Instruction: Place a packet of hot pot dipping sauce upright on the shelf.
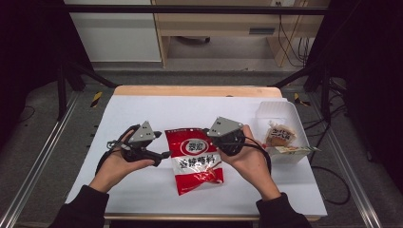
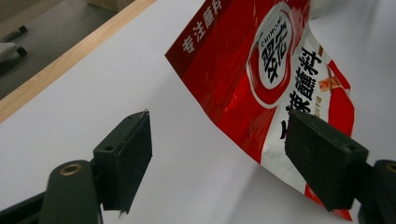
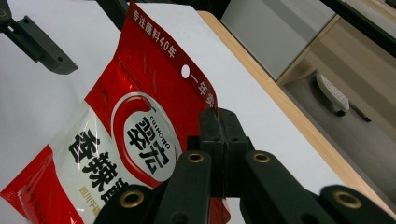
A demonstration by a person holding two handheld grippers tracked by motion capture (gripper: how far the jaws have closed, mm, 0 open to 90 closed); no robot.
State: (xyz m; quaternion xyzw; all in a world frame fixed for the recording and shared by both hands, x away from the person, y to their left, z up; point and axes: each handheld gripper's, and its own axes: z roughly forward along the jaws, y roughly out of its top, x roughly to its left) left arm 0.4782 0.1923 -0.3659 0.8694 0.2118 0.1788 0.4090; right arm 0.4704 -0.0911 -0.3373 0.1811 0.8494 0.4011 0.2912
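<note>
My right gripper (image 3: 219, 140) has its jaws pressed together on the edge of the red sauce packet (image 3: 140, 140), pinching the top right corner of the pouch just beside its round hang hole. In the high view that right gripper (image 1: 215, 135) sits at the packet's (image 1: 197, 159) upper right corner, and the pouch stretches from there down towards me, its lower end resting on the white table (image 1: 157, 111).

The packet is a glossy red foil pouch, creased and catching the light. It has a dark red band along the top with small pale characters, a white oval logo ringed in red in the middle, and a white panel below it with large black characters. The bottom turns red again.

My left gripper (image 2: 219, 158) stands with its jaws wide apart and nothing between them. The packet's (image 2: 261, 70) left edge lies just ahead of its far jaw, lifted a little off the table, not touched. In the high view the left gripper (image 1: 161, 153) points at the pouch's left side.

Beyond my right gripper, well apart from the packet, stands a white tray (image 1: 271, 110) holding another small packet (image 1: 279, 135).
</note>
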